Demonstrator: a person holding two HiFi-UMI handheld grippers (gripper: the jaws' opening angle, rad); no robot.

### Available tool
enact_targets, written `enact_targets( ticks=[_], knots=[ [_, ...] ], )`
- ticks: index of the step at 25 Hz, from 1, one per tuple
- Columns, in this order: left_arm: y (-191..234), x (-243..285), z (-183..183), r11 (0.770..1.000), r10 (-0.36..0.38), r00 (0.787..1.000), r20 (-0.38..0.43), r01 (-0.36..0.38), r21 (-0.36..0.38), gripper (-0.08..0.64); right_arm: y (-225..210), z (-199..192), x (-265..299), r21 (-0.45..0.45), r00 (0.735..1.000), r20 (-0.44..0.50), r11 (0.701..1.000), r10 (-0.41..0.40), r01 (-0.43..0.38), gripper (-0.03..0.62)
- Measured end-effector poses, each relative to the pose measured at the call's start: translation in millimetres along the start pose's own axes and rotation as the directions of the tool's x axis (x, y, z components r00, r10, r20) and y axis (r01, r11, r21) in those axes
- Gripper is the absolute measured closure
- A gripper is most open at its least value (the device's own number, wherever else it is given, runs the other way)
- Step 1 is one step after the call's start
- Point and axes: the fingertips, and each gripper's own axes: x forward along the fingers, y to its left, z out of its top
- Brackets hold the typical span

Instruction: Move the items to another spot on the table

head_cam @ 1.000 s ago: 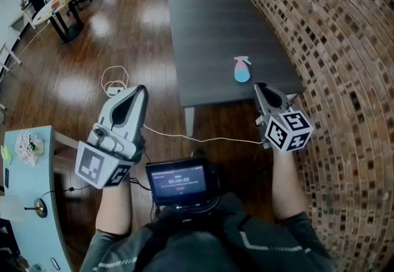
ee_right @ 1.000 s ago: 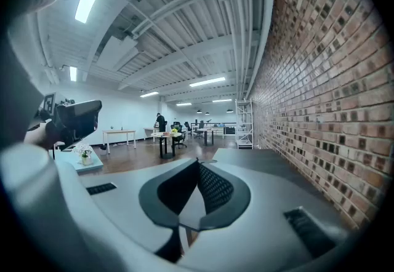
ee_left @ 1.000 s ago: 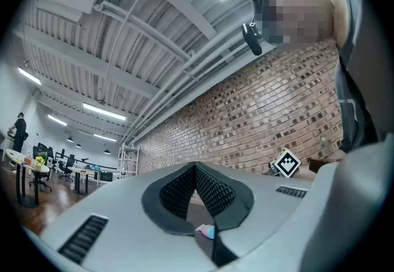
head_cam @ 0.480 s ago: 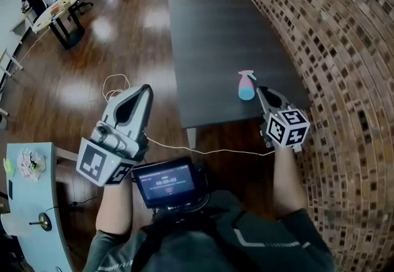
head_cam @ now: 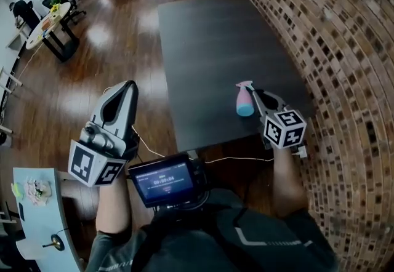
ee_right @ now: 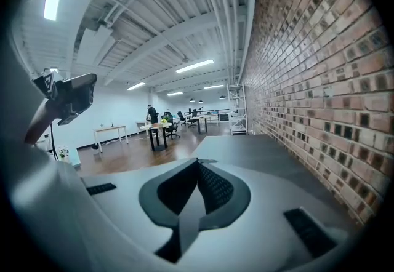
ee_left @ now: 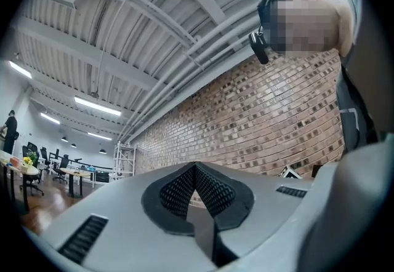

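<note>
**Approach to the spray bottle made, no grip yet**

Within the last second the table [head_cam: 209, 43] has come nearer in the head view, so it is judged that the person has stepped towards it. The spray bottle [head_cam: 244, 100] is not seen to have been shifted on the top. It is found, as before, close to the near right corner of the table, with the pink head towards 12 o'clock and the blue body towards 6 o'clock. Whether it stands or lies cannot be decided from above.

The right gripper [head_cam: 258, 93], which was held at about the bottle's 5 o'clock a second ago, is now placed just beside it at its 3 o'clock. No contact can be confirmed. Its jaws are pressed together with nothing between them, and the bottle is not shown in the right gripper view. The left gripper [head_cam: 125, 86] is held over the floor [head_cam: 92, 49], well apart at the bottle's 9 o'clock. Its jaws are also closed and empty.

For the task, only the reach is done. It is judged that the right jaws must be opened before the bottle can be taken and carried to another spot.
</note>
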Motion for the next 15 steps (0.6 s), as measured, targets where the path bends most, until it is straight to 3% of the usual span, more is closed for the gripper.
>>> enact_targets(
  ticks=[8,15],
  knots=[
    [42.9,40.9,-26.6,0.998,-0.037,0.999,-0.008,0.036,-0.055,0.568,-19.4,1.8,32.7,0.031,0.998,-0.041,0.999,-0.040,0.042,0.588],
    [77.6,78.7,-60.0,0.983,-0.142,0.990,-0.009,0.140,-0.119,0.568,-36.2,-2.1,62.7,0.064,0.988,-0.118,0.993,-0.095,0.103,0.545]
  ],
)
